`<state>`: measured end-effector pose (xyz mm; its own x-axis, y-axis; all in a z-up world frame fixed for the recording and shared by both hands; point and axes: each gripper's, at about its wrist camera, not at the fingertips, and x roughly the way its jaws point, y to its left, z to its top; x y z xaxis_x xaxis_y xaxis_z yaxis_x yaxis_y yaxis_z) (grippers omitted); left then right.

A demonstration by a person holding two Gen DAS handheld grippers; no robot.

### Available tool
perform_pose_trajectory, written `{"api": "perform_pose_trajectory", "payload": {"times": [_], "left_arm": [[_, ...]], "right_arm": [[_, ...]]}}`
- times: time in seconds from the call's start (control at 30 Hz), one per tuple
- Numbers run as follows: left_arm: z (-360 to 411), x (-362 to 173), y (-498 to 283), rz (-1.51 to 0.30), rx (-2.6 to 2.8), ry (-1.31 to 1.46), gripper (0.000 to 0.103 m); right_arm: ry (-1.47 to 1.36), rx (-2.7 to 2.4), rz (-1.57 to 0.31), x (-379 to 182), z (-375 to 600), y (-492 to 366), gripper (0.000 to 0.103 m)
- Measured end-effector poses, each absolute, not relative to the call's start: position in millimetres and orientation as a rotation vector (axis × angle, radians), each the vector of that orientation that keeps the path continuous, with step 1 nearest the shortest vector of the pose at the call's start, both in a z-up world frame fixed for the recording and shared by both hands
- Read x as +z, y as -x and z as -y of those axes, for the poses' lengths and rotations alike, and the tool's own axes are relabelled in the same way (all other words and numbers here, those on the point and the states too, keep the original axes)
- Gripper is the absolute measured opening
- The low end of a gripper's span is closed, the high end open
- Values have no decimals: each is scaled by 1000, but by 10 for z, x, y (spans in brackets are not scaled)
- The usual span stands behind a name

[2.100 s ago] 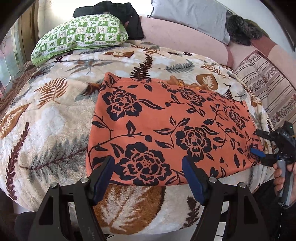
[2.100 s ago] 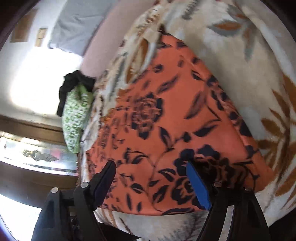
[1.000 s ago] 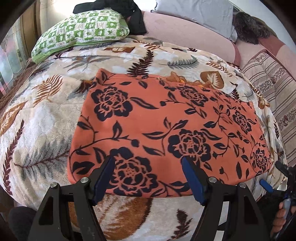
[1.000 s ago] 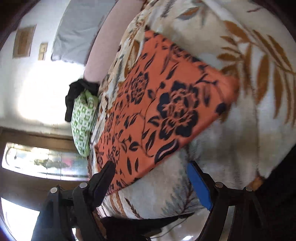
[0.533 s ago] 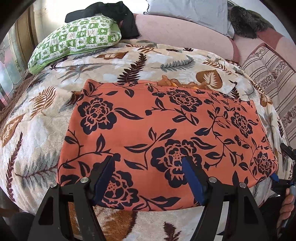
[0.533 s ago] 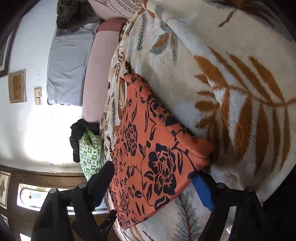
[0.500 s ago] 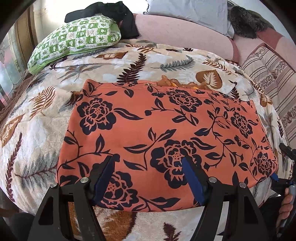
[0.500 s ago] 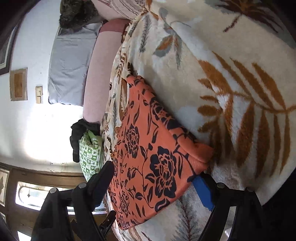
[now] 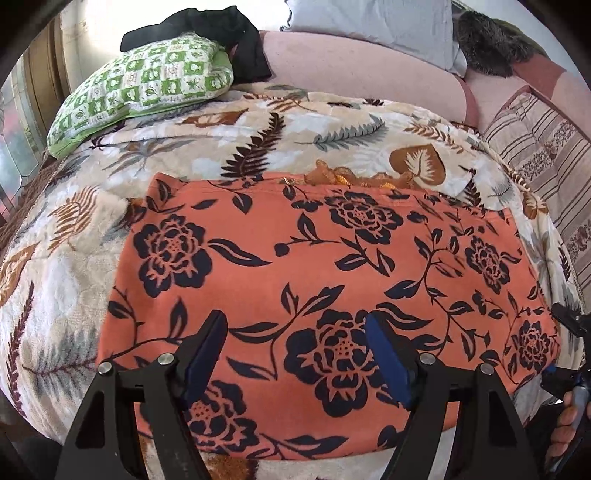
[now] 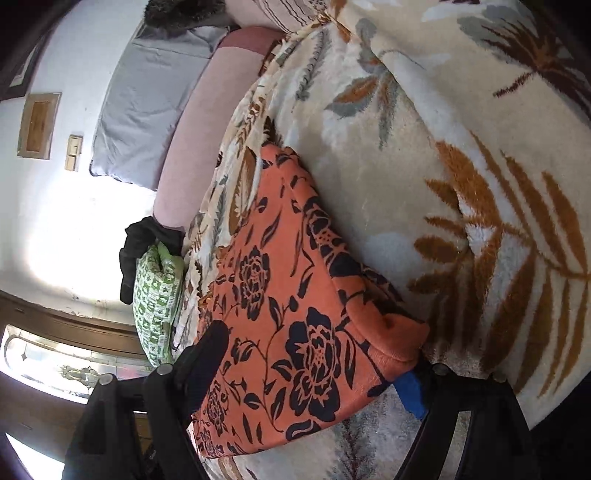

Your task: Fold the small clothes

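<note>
Orange floral garment (image 9: 332, 266) spread flat on leaf-print blanket (image 9: 66, 266), near hem running along the bed's front edge. Surface smooth; a bit of orange-gold trim (image 9: 354, 177) showing at the far edge.

Left gripper (image 9: 295, 350): hovering over the near hem, left of centre on the cloth. Jaws wide apart, blue pads (image 9: 388, 358) facing each other with only flat fabric seen between them. Nothing clamped. Contact with the cloth: cannot tell from this view.

Right gripper (image 10: 314, 373): positioned at the garment's (image 10: 280, 295) near right corner, camera rolled sideways. Jaws wide apart. Corner of the cloth slightly raised and rounded, sitting between the two fingers; blue pad (image 10: 410, 398) of one finger tucked just beneath that corner, touching or nearly touching, exact contact not resolvable. Other finger lying over the patterned top face further along the hem. No pinch closed on the fabric. Same gripper (image 9: 569, 354) visible at the far right edge of the left wrist view, beside the garment's corner, with the holding hand (image 9: 565, 424) below it.

Surroundings: green-and-white checked pillow (image 9: 147, 85) at the far left of the bed, black garment (image 9: 221, 29) draped over its top; grey pillow (image 9: 369, 18) against a pink bolster (image 9: 351, 70); striped cushion (image 9: 546, 147) at far right. Blanket (image 10: 461, 184) bare beyond the right corner.
</note>
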<state>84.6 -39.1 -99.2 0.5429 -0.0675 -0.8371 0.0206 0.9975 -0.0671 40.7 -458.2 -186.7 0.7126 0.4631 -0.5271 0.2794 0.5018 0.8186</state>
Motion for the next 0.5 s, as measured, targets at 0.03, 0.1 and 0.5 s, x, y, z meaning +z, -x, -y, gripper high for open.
{"api": "perform_pose_trajectory", "payload": {"times": [0.03,0.1,0.5], "left_arm": [[421,-1060,-879,-1011,-49,34,79],[500,-1221,-945,-1058,-36,-31,79],[610,-1304,-887,-968,-75,-116,94]], "right_arm": [[-1065,129,-810,-1866,4578,-417,85],[-1061,134,-813,-1861,4586,-427,85],[-924,82,-845,-1803,4484,-619,77]]}}
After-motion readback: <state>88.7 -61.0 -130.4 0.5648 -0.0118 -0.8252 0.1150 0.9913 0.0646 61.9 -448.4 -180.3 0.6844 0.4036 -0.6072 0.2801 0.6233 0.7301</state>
